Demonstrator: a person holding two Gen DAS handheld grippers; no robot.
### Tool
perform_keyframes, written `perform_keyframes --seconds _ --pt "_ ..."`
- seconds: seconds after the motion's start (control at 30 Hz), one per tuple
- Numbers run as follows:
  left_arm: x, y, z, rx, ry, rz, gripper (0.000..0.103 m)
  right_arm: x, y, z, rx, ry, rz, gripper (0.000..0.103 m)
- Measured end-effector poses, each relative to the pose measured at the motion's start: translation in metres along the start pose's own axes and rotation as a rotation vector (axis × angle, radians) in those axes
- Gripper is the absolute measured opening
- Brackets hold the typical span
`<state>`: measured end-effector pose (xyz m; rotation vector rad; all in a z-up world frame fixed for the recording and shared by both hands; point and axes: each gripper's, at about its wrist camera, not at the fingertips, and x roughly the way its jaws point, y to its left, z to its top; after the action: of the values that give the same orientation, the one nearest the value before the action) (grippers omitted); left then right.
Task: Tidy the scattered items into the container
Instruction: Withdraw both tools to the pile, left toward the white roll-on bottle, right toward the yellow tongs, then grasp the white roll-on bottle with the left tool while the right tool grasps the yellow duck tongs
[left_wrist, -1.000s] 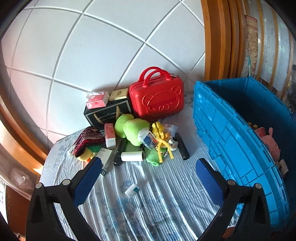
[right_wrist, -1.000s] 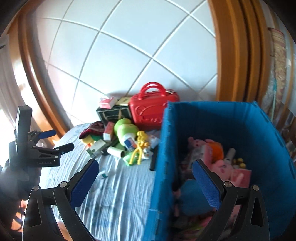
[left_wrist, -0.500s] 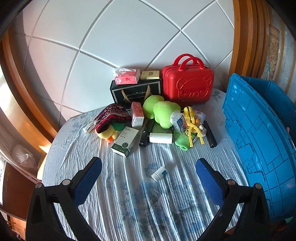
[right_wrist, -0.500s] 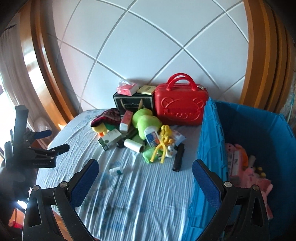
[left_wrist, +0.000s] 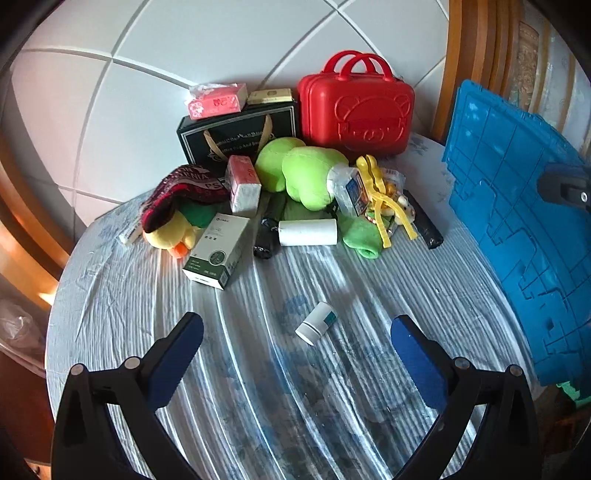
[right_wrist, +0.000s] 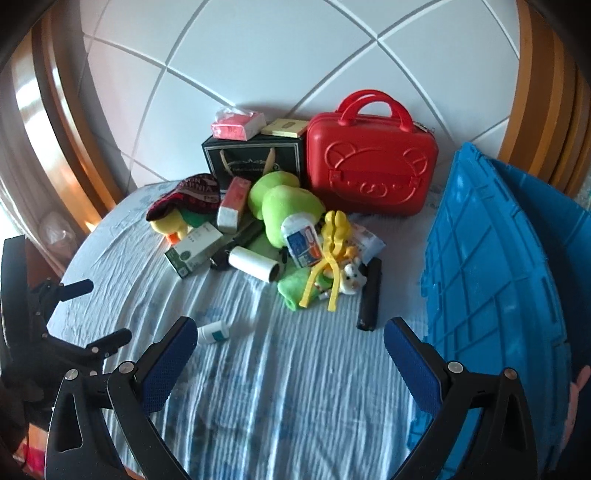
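A pile of items lies on the cloth-covered table (left_wrist: 258, 387): a green plush (left_wrist: 306, 173), a white roll (left_wrist: 307, 232), a white-and-green box (left_wrist: 218, 251), yellow tongs (left_wrist: 376, 192), a black tube (left_wrist: 424, 223), a yellow duck plush (left_wrist: 171, 230) under a dark red hat (left_wrist: 181, 188). A small white bottle (left_wrist: 316, 322) lies alone, just ahead of my open, empty left gripper (left_wrist: 295, 332). The blue crate (left_wrist: 517, 229) stands at the right. My right gripper (right_wrist: 290, 339) is open and empty, above the cloth; the bottle (right_wrist: 214, 331) lies by its left finger.
A red case (left_wrist: 354, 110), a black gift box (left_wrist: 236, 136) with a pink tissue pack (left_wrist: 216, 99) on top stand against the white tiled wall. The left gripper's body shows at the left edge of the right wrist view (right_wrist: 44, 321). Wooden trim frames both sides.
Both grippers swung left and away from the crate, so the pile now sits centred in both views and the crate's inside is out of sight. Both stay open.
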<state>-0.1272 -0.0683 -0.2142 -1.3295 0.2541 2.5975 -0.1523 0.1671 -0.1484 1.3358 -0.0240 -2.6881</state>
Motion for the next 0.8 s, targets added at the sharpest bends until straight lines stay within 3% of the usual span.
perform_keyframes --seconds 0.3,0.47,0.63,0.7,0.8 --pt "0.106 -0.010 -0.028 0.088 0.045 -0.113 0.103 0.103 -0.008 0.001 0.013 0.055 -0.053 0.102" --pt "0.157 -0.012 -0.031 0.122 0.053 -0.129 0.102 0.156 -0.017 0.009 0.020 0.068 -0.085 0.102" --pt "0.192 -0.011 -0.034 0.157 0.061 -0.191 0.078 0.203 -0.039 0.024 0.057 0.053 -0.128 0.102" --pt "0.201 -0.013 -0.038 0.173 0.063 -0.209 0.060 0.221 -0.044 0.032 0.043 0.039 -0.144 0.102" --pt "0.205 -0.018 -0.045 0.199 0.041 -0.219 0.045 0.246 -0.048 0.043 0.010 0.026 -0.171 0.102"
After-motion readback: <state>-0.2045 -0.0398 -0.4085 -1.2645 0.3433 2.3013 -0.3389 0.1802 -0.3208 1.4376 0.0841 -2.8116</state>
